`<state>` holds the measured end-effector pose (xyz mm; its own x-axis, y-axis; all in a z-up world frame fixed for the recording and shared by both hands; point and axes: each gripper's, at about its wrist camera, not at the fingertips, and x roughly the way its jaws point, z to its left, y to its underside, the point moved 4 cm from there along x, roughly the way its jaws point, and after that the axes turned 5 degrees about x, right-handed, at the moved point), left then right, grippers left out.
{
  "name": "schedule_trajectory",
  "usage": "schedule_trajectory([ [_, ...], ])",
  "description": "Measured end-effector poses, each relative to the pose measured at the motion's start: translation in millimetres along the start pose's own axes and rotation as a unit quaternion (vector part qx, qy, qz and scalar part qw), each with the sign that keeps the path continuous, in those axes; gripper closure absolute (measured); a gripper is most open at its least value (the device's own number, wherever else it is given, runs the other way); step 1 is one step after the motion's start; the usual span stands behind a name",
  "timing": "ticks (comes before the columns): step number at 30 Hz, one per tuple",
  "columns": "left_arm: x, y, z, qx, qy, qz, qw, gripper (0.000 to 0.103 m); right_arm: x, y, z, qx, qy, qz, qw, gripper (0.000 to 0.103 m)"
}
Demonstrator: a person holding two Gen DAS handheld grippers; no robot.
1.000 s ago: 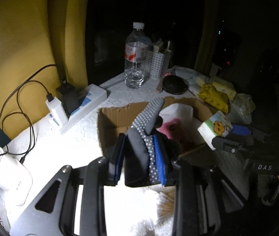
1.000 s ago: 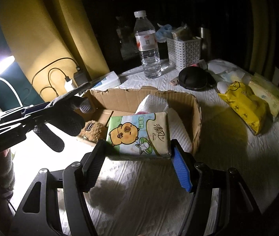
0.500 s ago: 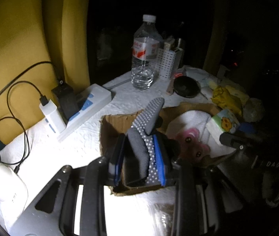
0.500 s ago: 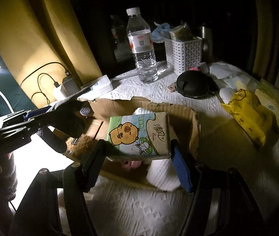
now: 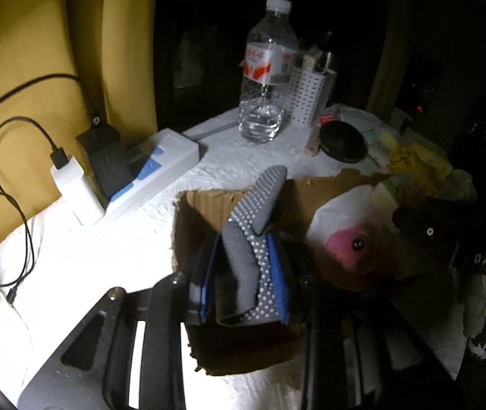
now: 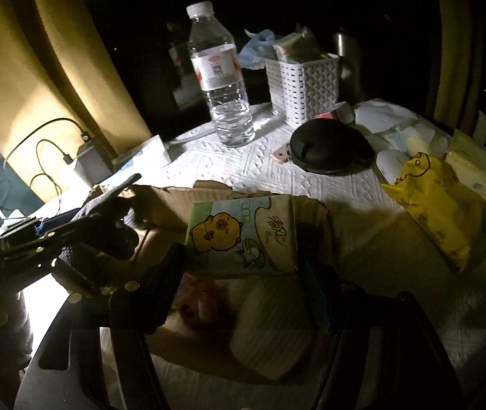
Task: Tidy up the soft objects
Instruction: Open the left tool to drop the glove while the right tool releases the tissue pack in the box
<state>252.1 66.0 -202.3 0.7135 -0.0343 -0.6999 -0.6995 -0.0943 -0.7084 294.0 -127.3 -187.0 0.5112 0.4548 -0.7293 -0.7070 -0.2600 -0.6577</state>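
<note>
Pinching a folded grey glove (image 5: 243, 259) studded with white grip dots, the left gripper (image 5: 244, 273) holds it between its blue-padded fingers (image 5: 277, 273) above the near-left part of the cardboard box (image 5: 208, 201), one glove finger sticking up past the jaws. In the left wrist view the box also holds a white plush with a pink face (image 5: 342, 235), lying to the right of the glove, and the table's white cloth (image 5: 133, 239) carries a power strip (image 5: 147, 174) with chargers plugged in, a water bottle (image 5: 266, 75) and a white perforated holder (image 5: 307, 95) behind. In the right wrist view the right gripper (image 6: 239, 273) has its jaws closed on a tissue pack (image 6: 243, 235) printed with a cartoon bear, held over the box (image 6: 171, 201) directly above the plush (image 6: 270, 328). The other gripper and its glove (image 6: 106, 225) hang at the box's left edge. Beyond stand the bottle (image 6: 219, 78), a white woven basket (image 6: 304, 85), a round black case (image 6: 328, 150), and a yellow packet (image 6: 431, 212) at the right.
</note>
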Motion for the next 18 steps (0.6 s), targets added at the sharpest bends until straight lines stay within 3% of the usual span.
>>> schedule_trajectory([
  [16, 19, 10, -2, 0.014, -0.015, 0.037, 0.9991, 0.068, 21, 5, -3, -0.002, 0.031, 0.015, 0.999, 0.034],
  [18, 17, 10, -2, 0.014, -0.018, 0.037, 0.9991, 0.060, 20, 5, -3, 0.000, 0.030, 0.015, 0.999, 0.034],
])
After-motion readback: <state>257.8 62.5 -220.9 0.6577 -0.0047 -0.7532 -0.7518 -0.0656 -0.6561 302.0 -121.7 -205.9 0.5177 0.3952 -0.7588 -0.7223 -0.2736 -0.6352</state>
